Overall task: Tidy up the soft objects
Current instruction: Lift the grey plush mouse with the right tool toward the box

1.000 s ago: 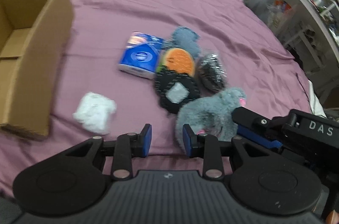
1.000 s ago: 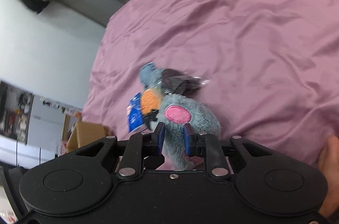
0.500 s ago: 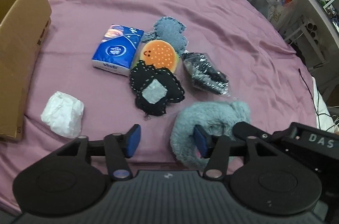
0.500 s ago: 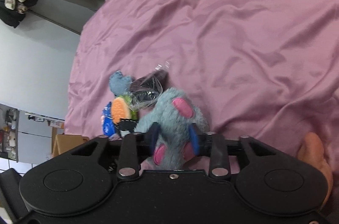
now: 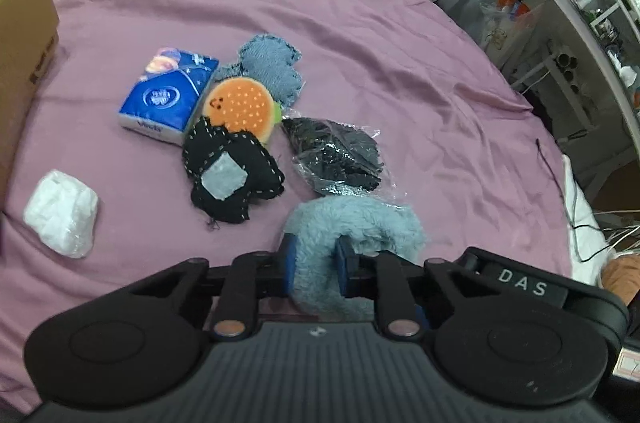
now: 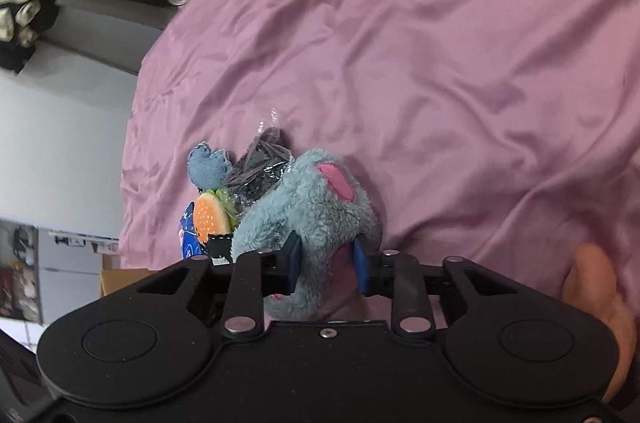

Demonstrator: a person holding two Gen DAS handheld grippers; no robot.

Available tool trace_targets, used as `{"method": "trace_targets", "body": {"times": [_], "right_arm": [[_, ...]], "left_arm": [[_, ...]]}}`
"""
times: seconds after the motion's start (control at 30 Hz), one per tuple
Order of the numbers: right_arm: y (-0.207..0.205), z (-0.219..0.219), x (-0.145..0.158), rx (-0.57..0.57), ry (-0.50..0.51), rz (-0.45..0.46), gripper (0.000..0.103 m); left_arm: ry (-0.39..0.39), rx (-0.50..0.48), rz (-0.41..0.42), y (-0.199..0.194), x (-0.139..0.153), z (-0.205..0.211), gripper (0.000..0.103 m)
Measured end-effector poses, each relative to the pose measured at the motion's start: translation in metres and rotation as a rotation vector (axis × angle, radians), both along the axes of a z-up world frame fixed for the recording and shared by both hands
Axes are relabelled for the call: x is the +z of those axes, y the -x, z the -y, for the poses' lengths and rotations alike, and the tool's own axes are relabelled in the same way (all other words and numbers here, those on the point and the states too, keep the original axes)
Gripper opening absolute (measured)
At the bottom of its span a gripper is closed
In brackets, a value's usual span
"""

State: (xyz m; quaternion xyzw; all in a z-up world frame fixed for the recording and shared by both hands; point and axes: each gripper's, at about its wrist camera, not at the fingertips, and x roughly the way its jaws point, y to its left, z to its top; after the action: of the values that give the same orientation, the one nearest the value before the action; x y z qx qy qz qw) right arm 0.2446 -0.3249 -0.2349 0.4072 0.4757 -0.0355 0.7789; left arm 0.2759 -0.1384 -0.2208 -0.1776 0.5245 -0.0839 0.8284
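Both hand-held grippers have closed in since a second ago: the left hand-held gripper (image 5: 313,265), then apart over bare sheet, now pinches the near end of the grey plush toy (image 5: 352,227), and the right hand-held gripper (image 6: 326,265) clamps the same toy (image 6: 316,207) from the other side. "DAS" reads on the right tool's body in the left view. The toy is shaggy, grey-blue, with a pink felt ear patch, lying curled near the bed's (image 5: 360,23) near edge on the purple sheet. Beyond it lie a crinkly clear bag of black items (image 5: 336,155), a black stitched patch cushion (image 5: 232,175), an orange burger plush (image 5: 240,107), a denim piece (image 5: 272,67), a blue "Vinda" tissue pack (image 5: 168,95) and a white wrapped bundle (image 5: 62,219). A cardboard box (image 5: 24,39) stands at the left edge.
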Motion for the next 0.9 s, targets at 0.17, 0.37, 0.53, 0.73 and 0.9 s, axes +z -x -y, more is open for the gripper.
{"method": "trace_targets", "body": {"times": [0.17,0.37,0.53,0.73,0.9], "right_arm": [[0.005,-0.004,0.011,0.032,0.005,0.044,0.024],[0.01,-0.015,0.02,0.106,-0.01,0.083,0.024],[0.012,-0.028,0.028,0.172,-0.012,0.123,0.023],[0.02,-0.031,0.037,0.195,-0.034,0.156,0.023],[0.024,-0.036,0.05,0.217,-0.043,0.187,0.023]], "left_arm": [[-0.02,0.005,0.009,0.005,0.011,0.0,0.014],[-0.041,0.03,0.024,0.015,0.026,-0.011,0.014],[-0.07,0.061,0.014,0.023,0.043,-0.023,0.013],[-0.089,0.074,0.05,0.035,0.057,-0.032,0.013],[-0.075,0.094,0.078,0.047,0.067,-0.039,0.013]]}}
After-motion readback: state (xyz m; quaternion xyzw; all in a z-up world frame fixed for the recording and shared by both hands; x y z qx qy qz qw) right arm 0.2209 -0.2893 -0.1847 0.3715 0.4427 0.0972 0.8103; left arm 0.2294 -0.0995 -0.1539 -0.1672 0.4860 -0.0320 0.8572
